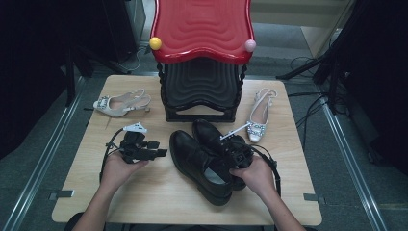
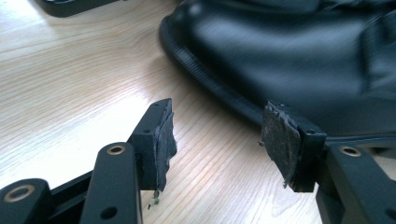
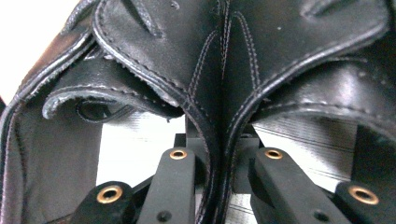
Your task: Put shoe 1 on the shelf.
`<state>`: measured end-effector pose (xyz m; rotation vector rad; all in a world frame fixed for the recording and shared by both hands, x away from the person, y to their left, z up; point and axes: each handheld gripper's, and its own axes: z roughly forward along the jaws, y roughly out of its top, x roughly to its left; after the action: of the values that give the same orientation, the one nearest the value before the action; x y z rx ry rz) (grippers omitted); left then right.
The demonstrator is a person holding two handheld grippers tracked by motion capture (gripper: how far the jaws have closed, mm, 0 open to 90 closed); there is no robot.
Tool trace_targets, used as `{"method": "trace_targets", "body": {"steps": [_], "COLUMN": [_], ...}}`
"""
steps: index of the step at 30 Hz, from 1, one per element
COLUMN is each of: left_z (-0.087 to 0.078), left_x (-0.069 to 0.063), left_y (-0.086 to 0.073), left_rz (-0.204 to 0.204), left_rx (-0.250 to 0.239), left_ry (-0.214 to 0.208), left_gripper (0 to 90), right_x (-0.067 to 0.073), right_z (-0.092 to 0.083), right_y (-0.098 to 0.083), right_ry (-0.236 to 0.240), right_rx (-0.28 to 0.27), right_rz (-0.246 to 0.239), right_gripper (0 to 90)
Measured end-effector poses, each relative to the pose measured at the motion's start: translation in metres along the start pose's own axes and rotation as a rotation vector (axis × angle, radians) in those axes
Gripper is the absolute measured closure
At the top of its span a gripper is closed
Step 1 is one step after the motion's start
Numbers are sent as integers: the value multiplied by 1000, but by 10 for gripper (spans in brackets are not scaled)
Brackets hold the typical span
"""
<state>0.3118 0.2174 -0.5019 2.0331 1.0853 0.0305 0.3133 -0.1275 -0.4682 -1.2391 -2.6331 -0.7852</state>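
Two black leather shoes lie mid-counter; our right claw pinches their inner collars together, while our left claw gapes empty beside one toe. We judge the grasp made; next comes a steady lift toward the red-topped rack

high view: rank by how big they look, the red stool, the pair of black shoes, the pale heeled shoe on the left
1. red stool, though it rises nearer the camera, which inflates it.
2. pair of black shoes, pinched together by the right tool.
3. pale heeled shoe, clearly the smallest.
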Motion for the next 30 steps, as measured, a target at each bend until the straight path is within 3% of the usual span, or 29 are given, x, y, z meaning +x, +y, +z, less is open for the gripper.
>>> {"method": "trace_targets", "body": {"steps": [6, 12, 17, 24, 28, 30], "left_z": [-6, -14, -13, -14, -13, -13], "left_x": [2, -3, 0, 2, 2, 2], "left_y": [-5, -9, -13, -14, -14, -14], "left_rz": [-9, 39, 19, 15, 14, 13], "left_rx": [-6, -37, -20, -15, -16, -17], "left_ry": [21, 36, 46, 44, 41, 40], "left_gripper": [437, 438, 436, 435, 435, 435], "right_x": [-2, -3, -2, -4, -9, -10], "right_z": [-23, -52, -75, -98, -102, -102], "right_y": [2, 3, 9, 33, 53, 64], "right_ry": [93, 164, 211, 211, 203, 176], "right_rx": [-29, -71, -117, -206, -287, -332], "right_rz": [9, 12, 11, 24, 71, 85], "right_gripper": [833, 831, 831, 830, 829, 829]}}
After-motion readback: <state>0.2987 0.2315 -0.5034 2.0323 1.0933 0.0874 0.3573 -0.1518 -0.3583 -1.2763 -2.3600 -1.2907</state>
